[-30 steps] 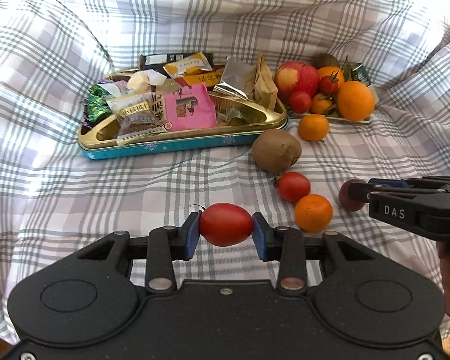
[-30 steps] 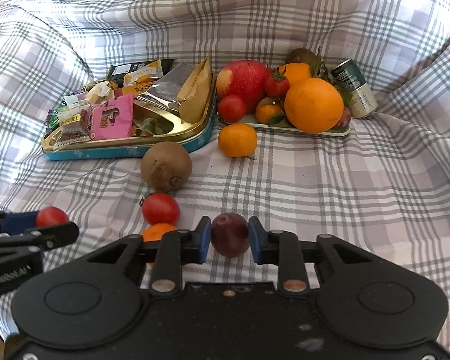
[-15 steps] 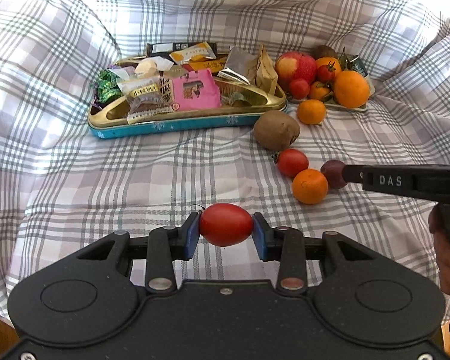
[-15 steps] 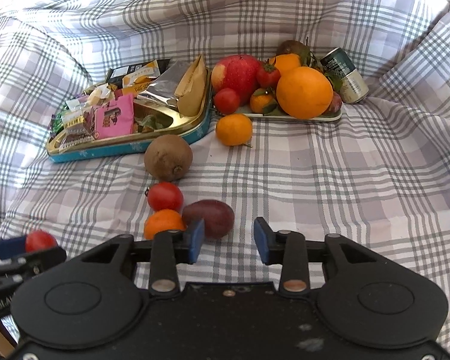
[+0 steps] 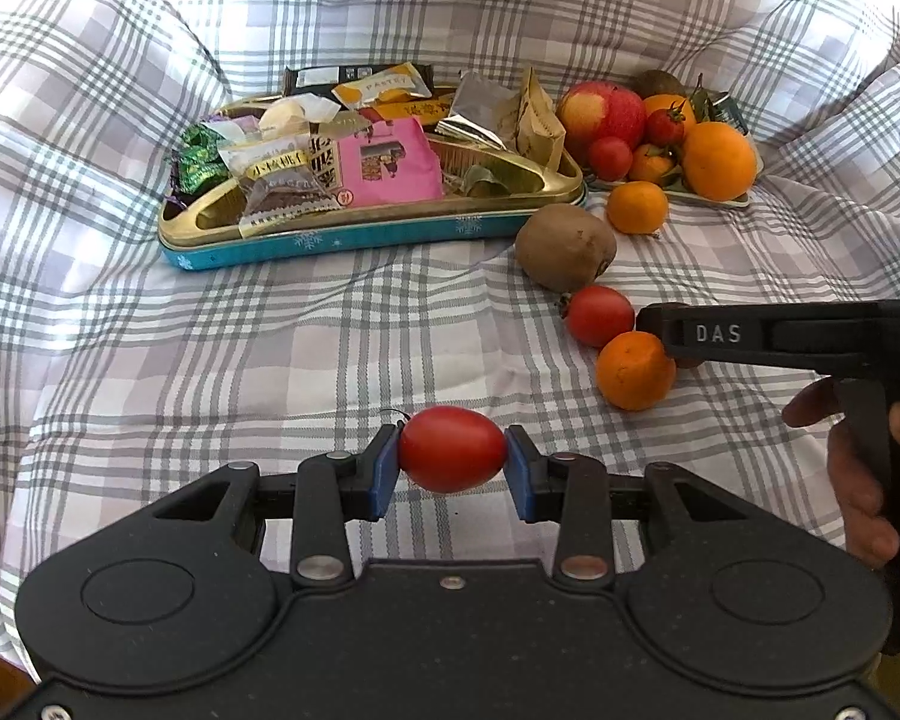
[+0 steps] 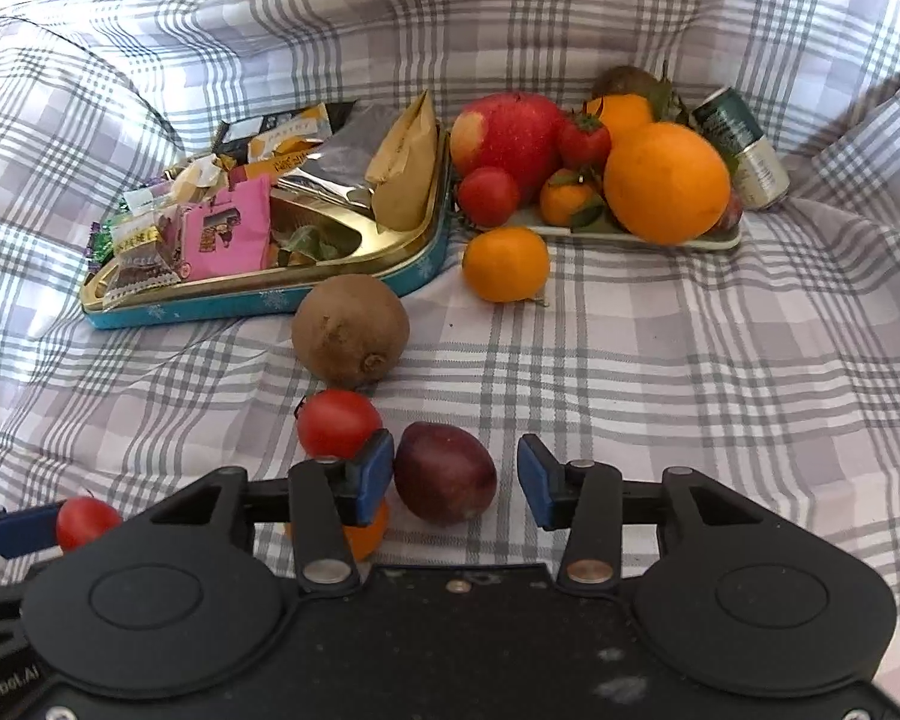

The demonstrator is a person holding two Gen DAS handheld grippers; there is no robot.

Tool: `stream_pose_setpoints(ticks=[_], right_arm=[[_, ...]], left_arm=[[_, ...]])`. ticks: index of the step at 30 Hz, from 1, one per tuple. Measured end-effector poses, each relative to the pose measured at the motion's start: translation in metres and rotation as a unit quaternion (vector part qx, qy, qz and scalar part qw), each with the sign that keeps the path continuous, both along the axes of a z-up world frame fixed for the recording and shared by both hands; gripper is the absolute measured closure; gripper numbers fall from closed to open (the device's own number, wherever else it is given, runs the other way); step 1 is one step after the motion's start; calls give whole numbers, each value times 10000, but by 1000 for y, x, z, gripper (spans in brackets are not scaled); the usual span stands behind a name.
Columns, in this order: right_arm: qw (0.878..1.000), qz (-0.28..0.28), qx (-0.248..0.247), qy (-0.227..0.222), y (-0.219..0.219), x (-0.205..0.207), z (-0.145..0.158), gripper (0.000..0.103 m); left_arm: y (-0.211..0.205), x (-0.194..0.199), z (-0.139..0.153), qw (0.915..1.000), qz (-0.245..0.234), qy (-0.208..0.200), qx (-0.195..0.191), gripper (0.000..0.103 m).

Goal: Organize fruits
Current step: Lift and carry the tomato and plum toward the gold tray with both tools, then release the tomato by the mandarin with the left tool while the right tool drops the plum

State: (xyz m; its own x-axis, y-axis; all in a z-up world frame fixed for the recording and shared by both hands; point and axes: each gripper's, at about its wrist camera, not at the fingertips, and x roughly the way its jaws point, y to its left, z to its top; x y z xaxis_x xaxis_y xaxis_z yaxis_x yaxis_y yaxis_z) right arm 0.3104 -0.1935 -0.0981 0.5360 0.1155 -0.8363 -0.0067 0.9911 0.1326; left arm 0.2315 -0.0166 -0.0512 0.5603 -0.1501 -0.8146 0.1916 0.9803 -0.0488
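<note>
In the left wrist view the left gripper [image 5: 452,465] is clenched on an oval tomato [image 5: 452,449], held above the checked cloth [image 5: 150,330]; a slackened squeeze could drop it to roll away. In the right wrist view the right gripper [image 6: 456,480] is opening: the dark plum [image 6: 445,473] lies on the cloth between its jaws, against the left pad, clear of the right, and could get nudged into the mandarin [image 6: 363,534] beside it.
</note>
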Motion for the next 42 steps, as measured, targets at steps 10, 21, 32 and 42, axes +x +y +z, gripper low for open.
stream_pose_setpoints(ticks=[10,21,32,42], right_arm=[[9999,80,-69,-42,-1,1,-5,58],[9997,89,-217,-38,-9,-33,13,65],[9992,66,-58,-380,-18,-113,61,65],[9968,318,4,-733,-15,-207,88,65]], left_arm=[[0,2,-2,10000,48,72,-11,57],[0,-27,26,9998,20,-214,0,57],[-1,-87,50,9994,-17,-319,-90,57],[-2,-145,48,9997,87,-123,-177,57]])
